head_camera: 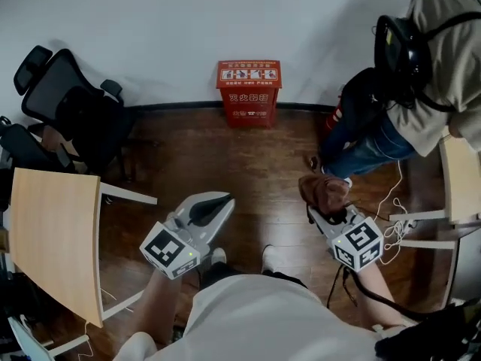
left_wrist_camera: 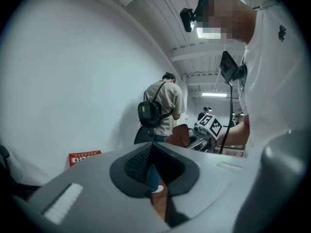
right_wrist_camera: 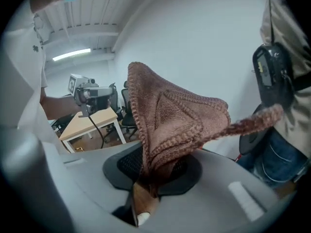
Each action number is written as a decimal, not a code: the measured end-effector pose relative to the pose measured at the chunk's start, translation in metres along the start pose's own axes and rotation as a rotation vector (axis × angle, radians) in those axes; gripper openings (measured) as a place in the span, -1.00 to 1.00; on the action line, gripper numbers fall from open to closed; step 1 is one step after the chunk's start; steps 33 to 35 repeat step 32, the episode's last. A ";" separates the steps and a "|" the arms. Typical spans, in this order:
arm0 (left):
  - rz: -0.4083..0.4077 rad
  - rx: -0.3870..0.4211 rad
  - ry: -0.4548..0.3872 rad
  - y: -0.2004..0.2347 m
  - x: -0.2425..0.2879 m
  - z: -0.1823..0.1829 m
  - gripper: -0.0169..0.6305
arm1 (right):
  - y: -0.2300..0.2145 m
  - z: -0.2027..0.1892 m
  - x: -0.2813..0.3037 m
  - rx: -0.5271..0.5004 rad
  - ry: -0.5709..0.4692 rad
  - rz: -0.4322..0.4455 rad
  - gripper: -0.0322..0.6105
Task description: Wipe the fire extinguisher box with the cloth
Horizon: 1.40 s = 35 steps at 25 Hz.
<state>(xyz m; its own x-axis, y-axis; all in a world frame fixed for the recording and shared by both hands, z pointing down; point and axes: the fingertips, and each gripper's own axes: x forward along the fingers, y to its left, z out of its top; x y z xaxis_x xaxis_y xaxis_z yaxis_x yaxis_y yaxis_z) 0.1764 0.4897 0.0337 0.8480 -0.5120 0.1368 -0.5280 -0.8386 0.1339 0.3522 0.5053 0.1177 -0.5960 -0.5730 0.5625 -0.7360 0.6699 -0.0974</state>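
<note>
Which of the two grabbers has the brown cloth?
The right gripper: the brown cloth is pinched between its jaws and bunches out beyond them. The left gripper holds nothing.

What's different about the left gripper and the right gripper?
The right gripper pinches the brown cloth; the left gripper holds nothing. The left gripper sits beside the wooden table, the right gripper nearer the standing person. Both have their jaws shut.
</note>
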 end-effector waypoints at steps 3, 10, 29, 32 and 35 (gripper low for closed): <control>-0.019 -0.032 -0.023 -0.016 -0.008 0.005 -0.95 | 0.013 0.000 -0.022 0.019 -0.040 -0.026 -0.67; -0.011 -0.015 -0.013 -0.024 -0.034 0.021 -0.95 | 0.035 0.025 -0.026 -0.005 -0.086 -0.032 -0.68; -0.048 0.027 -0.067 0.001 -0.123 0.018 -0.95 | 0.120 0.069 0.005 -0.100 -0.112 -0.079 -0.68; -0.051 0.026 -0.071 0.000 -0.133 0.016 -0.95 | 0.130 0.068 0.004 -0.096 -0.119 -0.087 -0.68; -0.051 0.026 -0.071 0.000 -0.133 0.016 -0.95 | 0.130 0.068 0.004 -0.096 -0.119 -0.087 -0.68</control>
